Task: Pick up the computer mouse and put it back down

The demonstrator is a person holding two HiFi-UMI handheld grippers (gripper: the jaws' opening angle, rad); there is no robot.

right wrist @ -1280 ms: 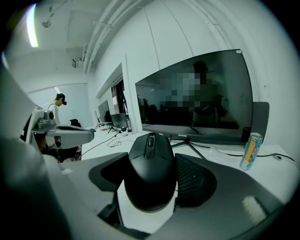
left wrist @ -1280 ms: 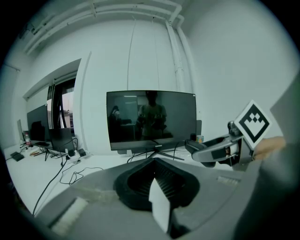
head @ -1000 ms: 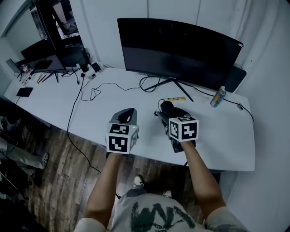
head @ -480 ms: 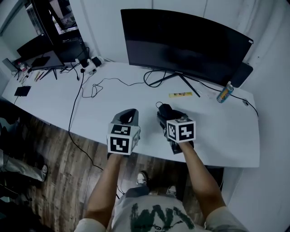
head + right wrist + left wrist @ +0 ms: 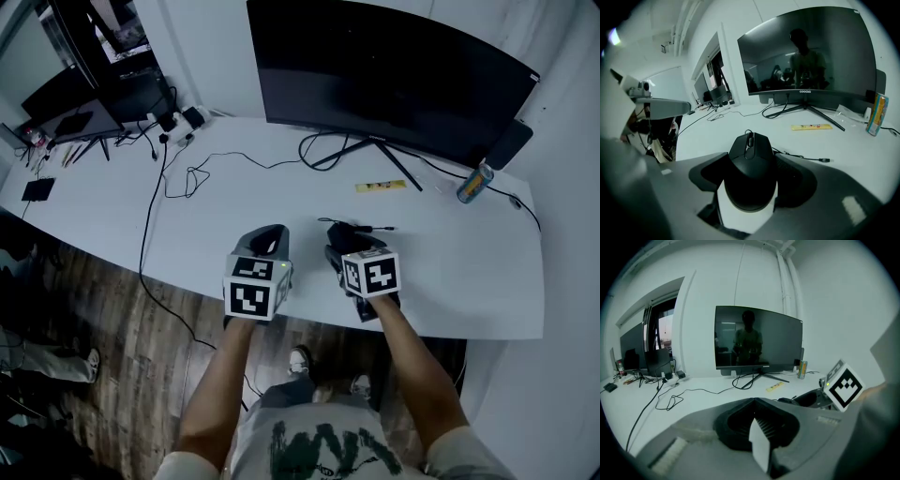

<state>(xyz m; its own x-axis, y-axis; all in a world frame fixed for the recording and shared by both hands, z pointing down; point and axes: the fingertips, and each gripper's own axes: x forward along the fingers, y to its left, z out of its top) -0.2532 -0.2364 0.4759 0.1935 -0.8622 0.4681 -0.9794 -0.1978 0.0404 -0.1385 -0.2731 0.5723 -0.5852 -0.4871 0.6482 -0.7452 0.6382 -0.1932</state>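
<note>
Computer mouse (image 5: pixel 749 180) (black, matte plastic, scroll wheel on top) is wedged between the two jaws of the right gripper (image 5: pixel 752 161). The jaws stand fairly wide, but only because the mouse body is wide. One sits against each flank, so I'd call it a side pinch, which keeps the buttons and wheel untouched. It's at the near edge of the white desk (image 5: pixel 122 216), a bit right of centre, nose pointing at the big black curved monitor (image 5: pixel 394 75) at the far side. I can't tell whether its underside is on the desk or just above it. The gripper body hides that in both views.

Its thin black cable (image 5: pixel 825 160) runs off to the right and ends in a loose plug lying flat on the desk, so nothing tethers the mouse, and that's probably why a plain pinch is enough.

The left gripper (image 5: pixel 753 400) hangs just left of the right one, over the near desk edge, jaws pressed together with nothing in them. My guess is it's just parked there, since one gripper covers this job.

The yellow flat strip (image 5: pixel 382 186) and the blue drink can (image 5: pixel 474 182) sit well apart from the mouse, over by the monitor's stand, so there's lots of bare desk. I'd say we're at the set-down part, with letting go not done yet.
</note>
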